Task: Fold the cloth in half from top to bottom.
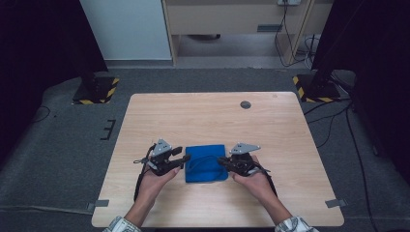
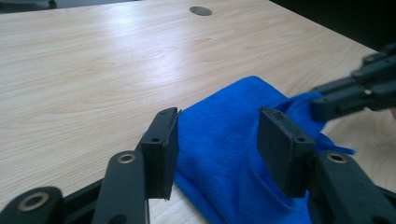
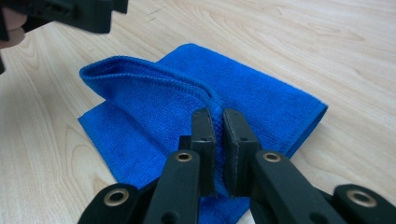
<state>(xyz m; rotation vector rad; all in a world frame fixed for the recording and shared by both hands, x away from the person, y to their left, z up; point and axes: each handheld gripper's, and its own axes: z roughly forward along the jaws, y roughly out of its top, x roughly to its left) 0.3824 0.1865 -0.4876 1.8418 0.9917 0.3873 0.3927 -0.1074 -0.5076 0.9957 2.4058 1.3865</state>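
Two grippers work a blue cloth [image 1: 206, 163] on the bench [image 1: 203, 116], mid-fold.
Right gripper [image 3: 218, 122] pinches the raised hem; left gripper [image 2: 217, 140] jaws spread, cloth between them. Next: regrip and carry over.

Black claws [image 1: 184, 157], plaid sleeves [image 1: 121, 224]

Beyond my wooden table [image 1: 159, 116] with its round grommet [image 1: 245, 104], two hazard-striped stand bases [image 1: 95, 90] on the grey floor.
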